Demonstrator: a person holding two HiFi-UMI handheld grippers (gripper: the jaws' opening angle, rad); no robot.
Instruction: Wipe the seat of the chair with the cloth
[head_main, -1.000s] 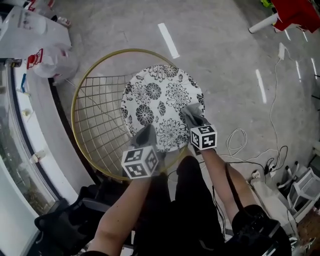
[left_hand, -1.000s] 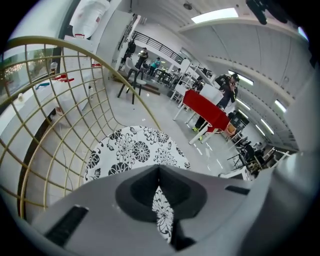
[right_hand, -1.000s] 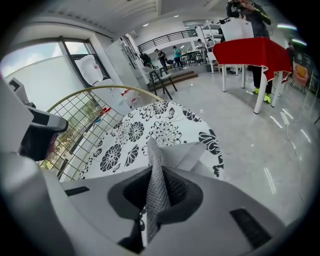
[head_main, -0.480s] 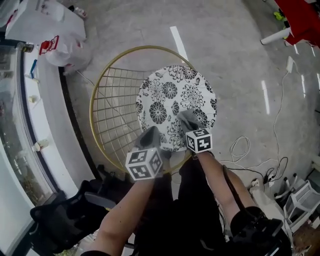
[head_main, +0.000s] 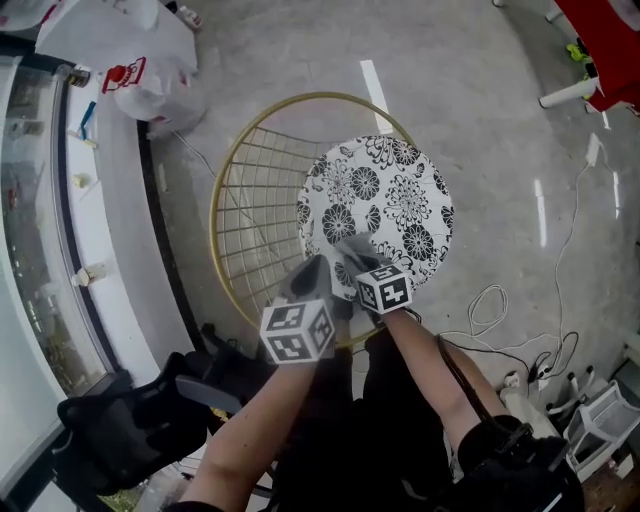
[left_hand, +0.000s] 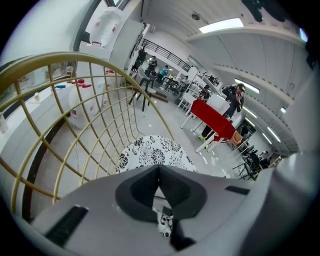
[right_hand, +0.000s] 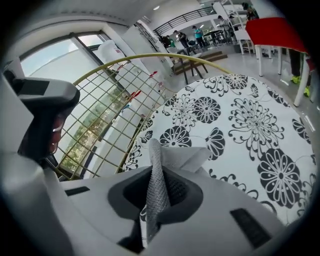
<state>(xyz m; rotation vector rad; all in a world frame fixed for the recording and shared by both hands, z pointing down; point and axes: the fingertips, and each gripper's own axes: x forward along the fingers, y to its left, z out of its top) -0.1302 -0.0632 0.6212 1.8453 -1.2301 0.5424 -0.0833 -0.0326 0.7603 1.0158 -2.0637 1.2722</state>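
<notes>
No readable writing. The white plastic bags (head_main: 125, 75) at 11 o'clock from the chair carry a red print, too small for us to read. The cubes on both grippers show only black-and-white square markers.

Around the chair, in the head view:
- White cables (head_main: 488, 300) lie looped on the grey floor at 4 o'clock.
- A red table (head_main: 612, 45) stands at 1 o'clock.
- A glass-fronted cabinet (head_main: 40, 210) runs along 9 o'clock.
- A black office chair (head_main: 120, 430) is at 7 o'clock.

In the left gripper view we see people (left_hand: 235, 97) far back in the hall. The gold wire backrest (head_main: 255, 225) curves round the seat's 9 o'clock side, just beside the left gripper (head_main: 312, 275).

The seat (head_main: 395, 195) is round, white with black flower print, and most of it is uncovered. The cloth (right_hand: 156, 182) is grey with a mesh texture, folded and standing on edge. The right gripper (head_main: 350, 250) has its fingers clenched on the cloth at the seat's 7 o'clock rim. We cannot tell if the cloth touches the seat.

The left gripper's fingers are clenched together with nothing between them, held at the same rim beside the right one.
</notes>
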